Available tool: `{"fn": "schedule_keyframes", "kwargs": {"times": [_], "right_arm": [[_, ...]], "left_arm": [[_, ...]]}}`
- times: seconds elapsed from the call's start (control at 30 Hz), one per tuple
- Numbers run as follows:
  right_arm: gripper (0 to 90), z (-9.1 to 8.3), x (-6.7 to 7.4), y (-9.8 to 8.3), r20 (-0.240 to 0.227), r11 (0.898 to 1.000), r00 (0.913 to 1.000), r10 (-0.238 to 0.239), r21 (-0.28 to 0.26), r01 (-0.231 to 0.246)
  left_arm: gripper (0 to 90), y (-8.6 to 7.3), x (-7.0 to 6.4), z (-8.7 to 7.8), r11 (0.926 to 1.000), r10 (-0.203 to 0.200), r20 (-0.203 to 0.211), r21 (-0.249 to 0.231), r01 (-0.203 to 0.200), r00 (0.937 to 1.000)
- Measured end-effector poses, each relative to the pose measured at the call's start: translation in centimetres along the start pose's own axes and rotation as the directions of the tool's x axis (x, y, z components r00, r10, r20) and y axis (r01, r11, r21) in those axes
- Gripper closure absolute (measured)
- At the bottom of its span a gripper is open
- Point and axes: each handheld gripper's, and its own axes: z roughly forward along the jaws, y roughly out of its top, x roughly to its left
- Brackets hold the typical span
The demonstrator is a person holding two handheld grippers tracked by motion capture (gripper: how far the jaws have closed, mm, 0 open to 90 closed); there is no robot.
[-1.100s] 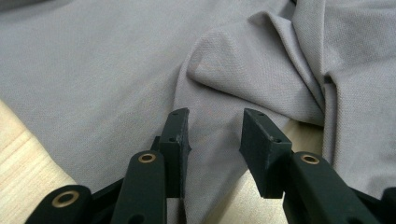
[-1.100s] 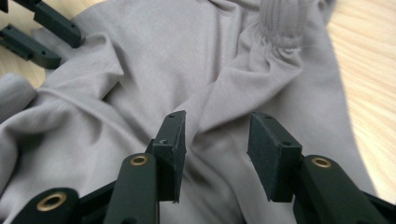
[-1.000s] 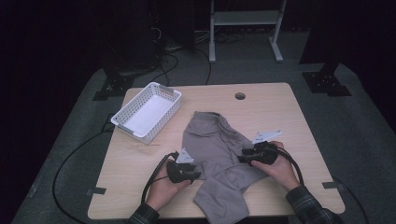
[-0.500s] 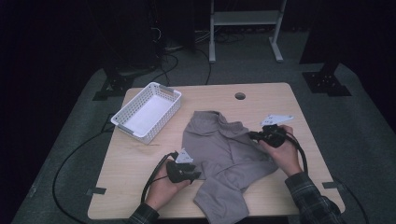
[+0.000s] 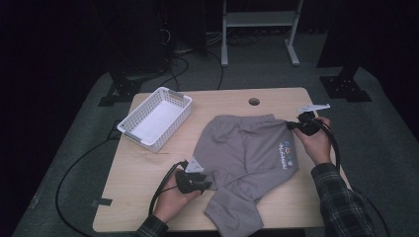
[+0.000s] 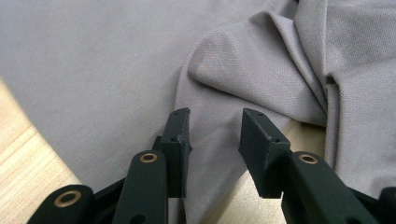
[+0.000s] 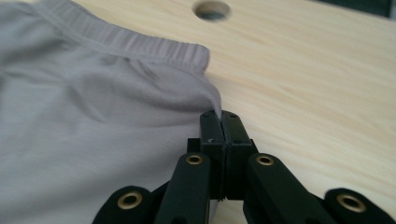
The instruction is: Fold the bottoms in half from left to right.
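Centrally, grey trousers [image 5: 247, 163] lie spread on the wooden surface [image 5: 138, 168]. Right gripper [image 5: 296, 125] clenched on their waistband corner; left gripper [image 5: 200, 183] jaws parted over fabric. White basket [image 5: 155, 118] rear-left; dark room.

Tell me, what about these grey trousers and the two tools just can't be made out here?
- Grey trousers: the lower leg runs off the bottom edge of the high view.
- Small print near the hip: too small to read in the high view.
- Left gripper: fingers apart over a fold; whether the pads press it is unclear in its own view.
- Right gripper: shut on a waistband corner, the pinched cloth hidden between the fingers.
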Motion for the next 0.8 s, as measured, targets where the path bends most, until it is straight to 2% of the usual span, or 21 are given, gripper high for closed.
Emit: {"fn": "schedule_keyframes", "kwargs": {"times": [0.1, 0.17, 0.2, 0.33, 0.4, 0.47, 0.53, 0.6, 0.67, 0.7, 0.8], "right_arm": [[85.9, 0.5, -0.7, -0.6, 0.027, 1.000, 0.9996, 0.009, 0.028, -0.010], [73.7, 0.4, -0.6, -0.9, 0.018, 1.000, 0.9997, 0.014, 0.017, -0.014], [68.1, 0.2, -0.3, -1.0, -0.004, 1.000, 0.9999, 0.012, 0.010, -0.012], [59.5, -1.1, 2.2, -1.2, -0.066, 0.998, 0.9963, -0.056, -0.032, 0.054], [57.6, -1.7, 3.6, -1.5, -0.096, 0.995, 0.9912, -0.090, -0.046, 0.086], [56.7, -2.5, 5.4, -2.0, -0.149, 0.991, 0.9807, -0.127, -0.062, 0.119], [56.5, -3.0, 6.9, -2.6, -0.194, 0.988, 0.9690, -0.153, -0.063, 0.144], [56.2, -3.3, 8.4, -3.1, -0.247, 0.982, 0.9509, -0.186, -0.058, 0.177], [56.3, -3.7, 10.1, -3.7, -0.311, 0.975, 0.9238, -0.224, -0.076, 0.210], [56.3, -3.9, 10.7, -3.9, -0.333, 0.973, 0.9140, -0.232, -0.077, 0.219], [56.1, -3.9, 13.1, -4.5, -0.413, 0.958, 0.8651, -0.284, -0.091, 0.272]], "left_arm": [[62.3, 0.0, 0.0, 0.0, 1.0000, -0.001, 0.000, -0.001, 0.001, 1.0000], [62.3, 0.0, 0.0, 0.0, 1.0000, -0.004, 0.000, 0.000, 0.004, 1.0000], [62.3, 0.0, 0.0, 0.0, 1.0000, -0.006, 0.000, 0.002, 0.006, 1.0000], [62.2, 0.0, 0.0, 0.0, 1.0000, -0.008, -0.001, 0.001, 0.008, 1.0000], [62.2, 0.0, 0.0, 0.0, 1.0000, -0.007, -0.004, 0.001, 0.007, 1.0000], [62.2, 0.0, -0.1, 0.0, 1.0000, -0.007, -0.005, 0.001, 0.007, 1.0000], [62.3, 0.0, 0.0, 0.0, 1.0000, -0.008, -0.005, -0.001, 0.008, 1.0000], [62.2, 0.0, -0.1, 0.0, 0.9999, -0.011, -0.005, -0.004, 0.011, 0.9999], [62.2, 0.0, -0.1, 0.0, 1.0000, -0.008, -0.006, -0.002, 0.008, 0.9999], [62.2, 0.0, -0.1, 0.0, 1.0000, -0.008, -0.006, -0.002, 0.008, 0.9999], [62.3, 0.0, -0.1, 0.0, 1.0000, -0.005, -0.008, 0.001, 0.005, 1.0000]]}}
